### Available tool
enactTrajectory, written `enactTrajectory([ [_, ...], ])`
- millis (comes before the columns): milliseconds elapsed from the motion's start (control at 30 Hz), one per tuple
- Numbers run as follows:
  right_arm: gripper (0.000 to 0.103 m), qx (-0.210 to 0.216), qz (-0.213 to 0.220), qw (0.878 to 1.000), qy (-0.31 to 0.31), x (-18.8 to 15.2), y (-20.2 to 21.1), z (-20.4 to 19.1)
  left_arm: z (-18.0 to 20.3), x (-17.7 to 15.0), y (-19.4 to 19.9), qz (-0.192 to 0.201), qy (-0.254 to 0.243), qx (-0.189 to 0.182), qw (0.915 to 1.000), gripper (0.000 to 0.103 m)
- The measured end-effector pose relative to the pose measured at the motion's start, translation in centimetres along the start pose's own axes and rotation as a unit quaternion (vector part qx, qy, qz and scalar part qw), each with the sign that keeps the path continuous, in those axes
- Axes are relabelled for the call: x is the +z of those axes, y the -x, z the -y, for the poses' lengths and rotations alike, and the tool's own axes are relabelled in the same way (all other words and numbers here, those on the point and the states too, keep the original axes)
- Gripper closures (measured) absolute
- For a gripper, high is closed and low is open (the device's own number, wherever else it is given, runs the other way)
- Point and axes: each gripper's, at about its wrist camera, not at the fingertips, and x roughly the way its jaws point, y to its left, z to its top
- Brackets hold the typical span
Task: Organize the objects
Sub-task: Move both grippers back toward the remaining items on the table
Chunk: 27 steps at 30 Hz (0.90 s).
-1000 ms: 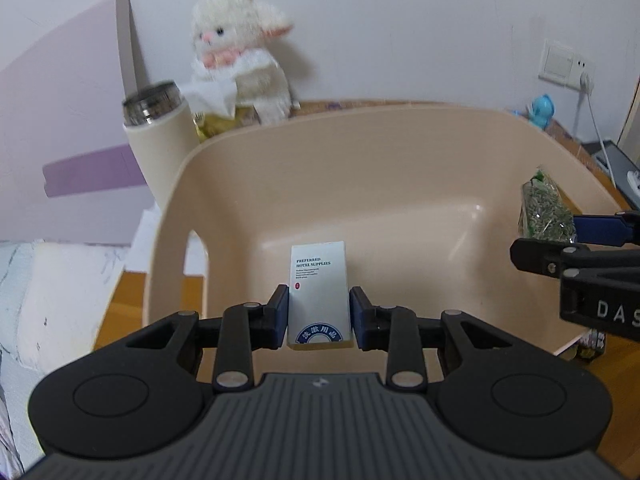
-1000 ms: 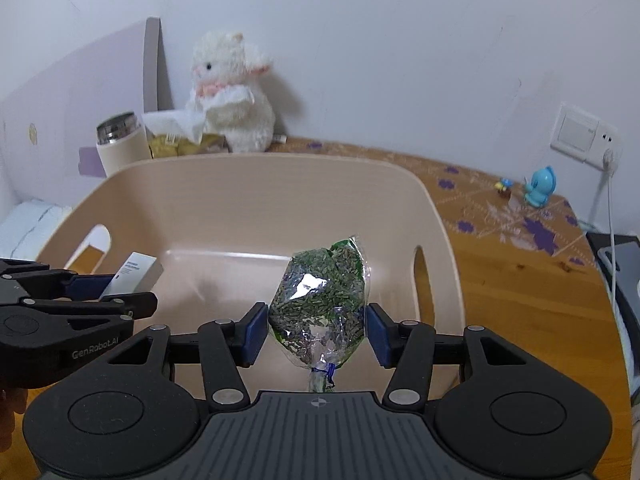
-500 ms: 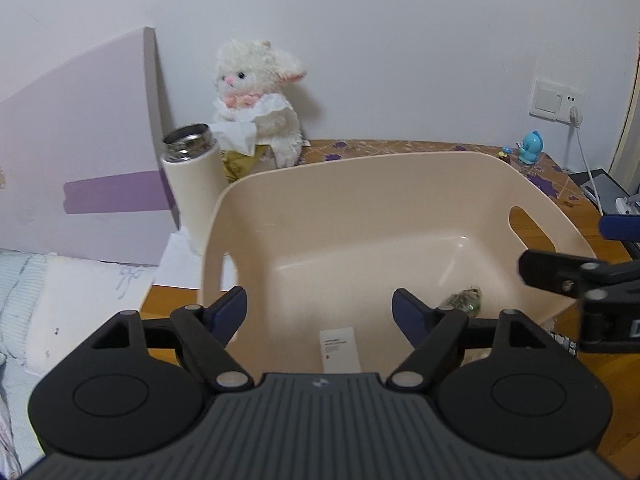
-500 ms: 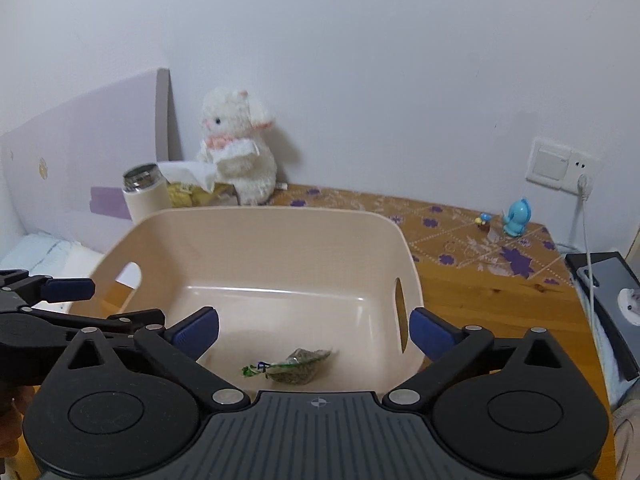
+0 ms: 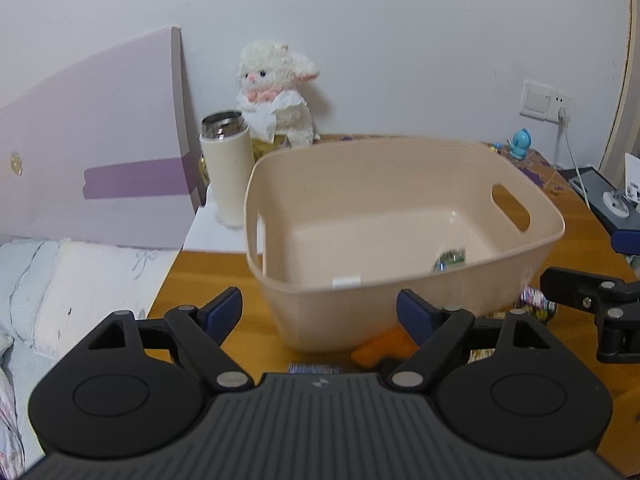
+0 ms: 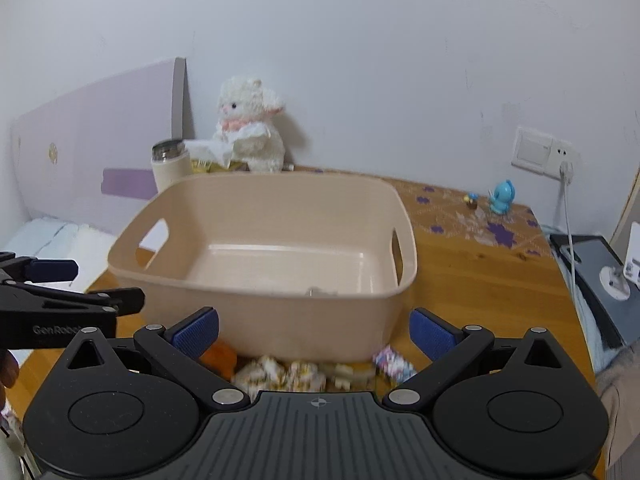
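A beige plastic basket [image 5: 400, 312] stands on the wooden table; it also shows in the right wrist view [image 6: 280, 320]. Inside it lie a small white box [image 5: 346, 282] and a green leaf-filled bag [image 5: 450, 259]. My left gripper [image 5: 319, 312] is open and empty, in front of the basket's near wall. My right gripper [image 6: 313, 330] is open and empty, also in front of the basket. On the table before the basket lie an orange object [image 6: 218, 356], several pale wrapped snacks [image 6: 280, 374] and a colourful packet [image 6: 394, 362].
A cream thermos [image 5: 226, 168] and a white plush lamb [image 5: 276, 92] stand behind the basket by the wall. A purple headboard [image 5: 100, 168] and bedding [image 5: 60, 288] are at the left. A blue figurine [image 6: 502, 196], a cable and a dark device [image 6: 592, 272] are at the right.
Both grippers opened and dropped the white box and the green bag into the basket. Both then drew back and up from the basket.
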Motion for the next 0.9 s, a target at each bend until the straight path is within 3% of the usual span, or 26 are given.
enactTrajectory([
  [233,0.0,0.0,-0.048,0.999,0.01,-3.7,-0.8,-0.5,-0.7,-3.5,1.0,-0.021,-0.005,0.0,0.9998,0.018],
  [567,0.0,0.001,-0.111,0.994,0.018,-6.8,-4.4,-1.0,-0.7,-8.2,-2.5,-0.088,-0.002,0.0,0.9962,0.018],
  [900,0.0,0.008,-0.144,0.99,-0.002,-7.8,-8.3,-0.2,-0.8,-9.0,-5.6,-0.118,0.009,-0.009,0.9929,0.017],
])
